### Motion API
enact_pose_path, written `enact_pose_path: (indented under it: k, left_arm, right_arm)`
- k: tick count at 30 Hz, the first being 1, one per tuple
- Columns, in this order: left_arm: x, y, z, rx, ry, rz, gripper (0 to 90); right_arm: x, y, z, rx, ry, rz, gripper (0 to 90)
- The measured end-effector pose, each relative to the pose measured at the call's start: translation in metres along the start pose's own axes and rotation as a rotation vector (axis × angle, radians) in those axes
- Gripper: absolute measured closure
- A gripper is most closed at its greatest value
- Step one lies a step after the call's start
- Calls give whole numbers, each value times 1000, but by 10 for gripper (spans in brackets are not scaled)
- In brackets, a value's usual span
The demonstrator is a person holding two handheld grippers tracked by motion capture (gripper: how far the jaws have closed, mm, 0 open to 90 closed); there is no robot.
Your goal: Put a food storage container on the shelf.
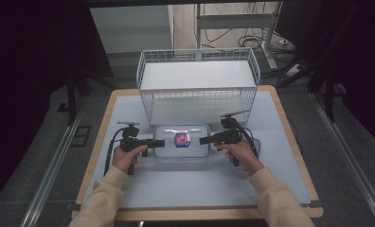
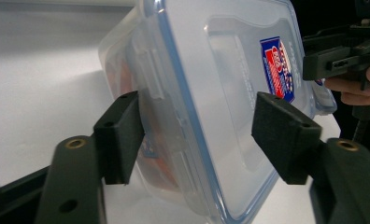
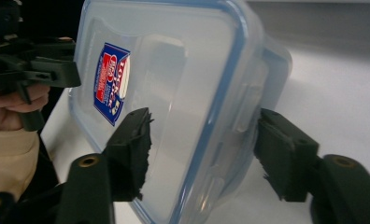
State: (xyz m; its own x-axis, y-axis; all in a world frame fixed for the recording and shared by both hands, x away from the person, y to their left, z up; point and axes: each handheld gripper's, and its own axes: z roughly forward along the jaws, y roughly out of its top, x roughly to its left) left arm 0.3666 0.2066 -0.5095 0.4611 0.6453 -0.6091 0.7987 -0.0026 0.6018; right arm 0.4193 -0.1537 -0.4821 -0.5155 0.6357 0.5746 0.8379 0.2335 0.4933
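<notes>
Table point(image 1: 185, 184): clear box point(image 1: 181, 140) contents blurred; left gripper point(image 2: 197, 135), right gripper point(image 3: 204, 154) straddle ends, contact unclear.

The high view looks forward and down from above the person's side of the pale blue surface point(image 1: 185, 184). Each gripper view sits very close, looking along its own black fingers from opposite ends. All three share the clear plastic box with the blue-rimmed lid point(image 1: 181, 141) point(image 2: 211, 93) point(image 3: 174, 93).
</notes>
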Motion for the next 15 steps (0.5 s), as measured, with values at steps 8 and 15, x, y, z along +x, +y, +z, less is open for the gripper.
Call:
enact_pose_path:
  k: [8,15]
  left_arm:
    - [-3,-7,-6,-21,-9,27,417]
    - [-1,-7,-7,-21,-23,35,428]
  right_arm:
    - [0,-10,-7,-34,32,-34,451]
    - [-1,-14,-8,-50,40,-43,466]
